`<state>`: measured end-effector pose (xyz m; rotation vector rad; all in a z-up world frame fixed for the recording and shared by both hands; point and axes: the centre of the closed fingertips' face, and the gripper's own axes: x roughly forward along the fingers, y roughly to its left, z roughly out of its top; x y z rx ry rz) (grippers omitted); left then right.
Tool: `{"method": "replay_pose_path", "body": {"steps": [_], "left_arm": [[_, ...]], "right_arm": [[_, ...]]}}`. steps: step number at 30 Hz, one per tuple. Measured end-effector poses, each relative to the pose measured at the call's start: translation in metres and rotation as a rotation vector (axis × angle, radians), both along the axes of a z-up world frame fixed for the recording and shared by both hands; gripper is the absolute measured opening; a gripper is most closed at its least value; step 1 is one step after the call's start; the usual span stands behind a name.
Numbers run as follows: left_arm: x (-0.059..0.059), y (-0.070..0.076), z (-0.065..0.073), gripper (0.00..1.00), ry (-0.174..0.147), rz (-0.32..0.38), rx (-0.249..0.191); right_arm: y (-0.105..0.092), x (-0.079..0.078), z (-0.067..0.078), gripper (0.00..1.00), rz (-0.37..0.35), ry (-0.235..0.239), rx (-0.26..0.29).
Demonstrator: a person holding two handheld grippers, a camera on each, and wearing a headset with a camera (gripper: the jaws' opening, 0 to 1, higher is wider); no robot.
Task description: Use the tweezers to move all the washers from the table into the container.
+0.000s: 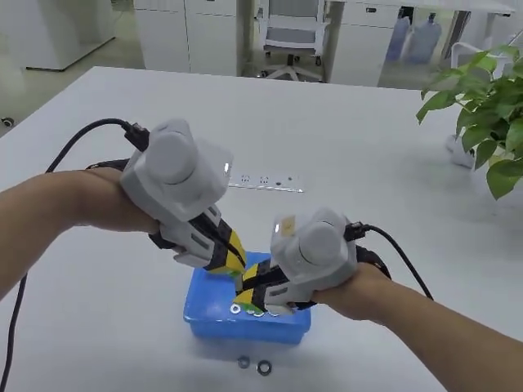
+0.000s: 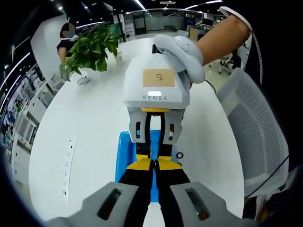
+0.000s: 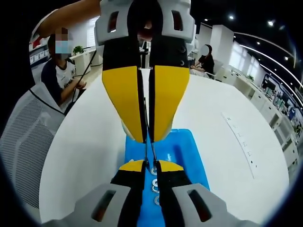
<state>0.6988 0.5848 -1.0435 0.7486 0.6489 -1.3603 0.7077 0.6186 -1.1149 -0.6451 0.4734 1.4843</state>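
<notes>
Lettering XENSE on right gripper (image 2: 154, 158), left gripper (image 3: 148, 139), jaws of both clenched on tweezers (image 3: 151, 152), blue container (image 1: 204, 307)

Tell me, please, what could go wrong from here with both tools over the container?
The left tool and right tool meet nose to nose around the thin tweezers over the blue container; a squeeze off-line might twist them loose. Two washers lie flat on the table just outside it, and may skid when pinched.
</notes>
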Motion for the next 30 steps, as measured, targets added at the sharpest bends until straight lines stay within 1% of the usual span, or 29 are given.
{"method": "replay_pose_path", "body": {"steps": [3,5,11,14,22,26,30], "left_arm": [[-0.004,-0.003,0.007,0.05,-0.012,-0.001,-0.005],[-0.006,-0.004,0.009,0.05,-0.019,-0.006,-0.003],[-0.012,-0.005,0.017,0.05,-0.03,-0.005,-0.009],[-0.019,-0.007,0.019,0.05,-0.031,-0.012,-0.008],[-0.031,-0.013,0.024,0.05,-0.036,-0.021,-0.018],[-0.037,-0.015,0.024,0.05,-0.038,-0.026,-0.018],[-0.045,-0.018,0.022,0.05,-0.038,-0.036,-0.016]], "right_arm": [[-0.001,-0.003,0.007,0.11,-0.004,-0.014,0.003],[-0.002,-0.004,0.01,0.11,-0.005,-0.024,0.004],[-0.004,-0.012,0.02,0.11,-0.023,-0.032,0.017],[-0.006,-0.017,0.022,0.11,-0.022,-0.038,0.018],[-0.01,-0.029,0.027,0.11,-0.032,-0.048,0.026],[-0.013,-0.035,0.027,0.11,-0.04,-0.048,0.029],[-0.015,-0.043,0.026,0.11,-0.044,-0.047,0.027]]}}
